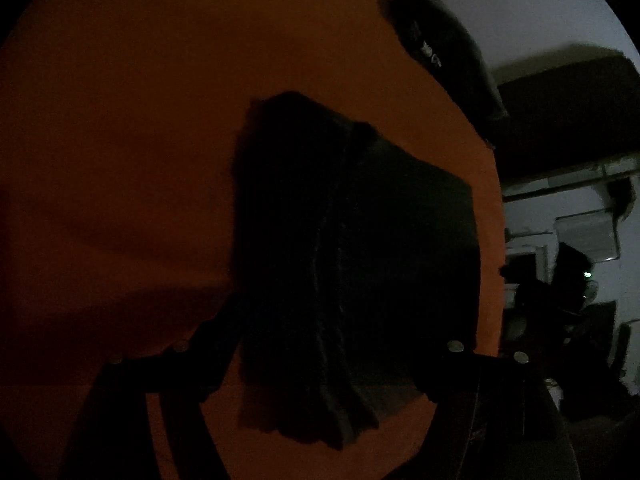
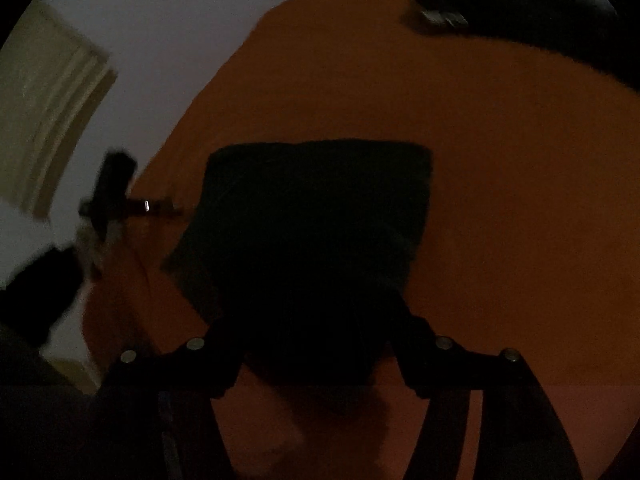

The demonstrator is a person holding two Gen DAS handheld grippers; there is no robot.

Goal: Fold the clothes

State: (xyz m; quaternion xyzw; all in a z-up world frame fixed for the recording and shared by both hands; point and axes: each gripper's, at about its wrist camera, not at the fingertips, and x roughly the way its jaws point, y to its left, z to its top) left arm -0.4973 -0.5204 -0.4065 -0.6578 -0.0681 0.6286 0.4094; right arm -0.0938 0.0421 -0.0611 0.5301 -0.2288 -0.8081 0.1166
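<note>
Dark folded garment (image 1: 352, 264), nearly black in dim light, lying flat on an orange surface (image 1: 120, 140). Roughly rectangular from the right wrist view (image 2: 316, 216), with straight far edge and squared far corners; from the left wrist view, ribbed or seamed lines running lengthwise and a bunched, uneven near end. Second dark garment (image 1: 440, 48), heaped unfolded at the far edge of the same surface, well apart from the first, bearing a small pale mark (image 2: 444, 18).

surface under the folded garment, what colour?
Orange surface, clearest in the right wrist view.
</note>
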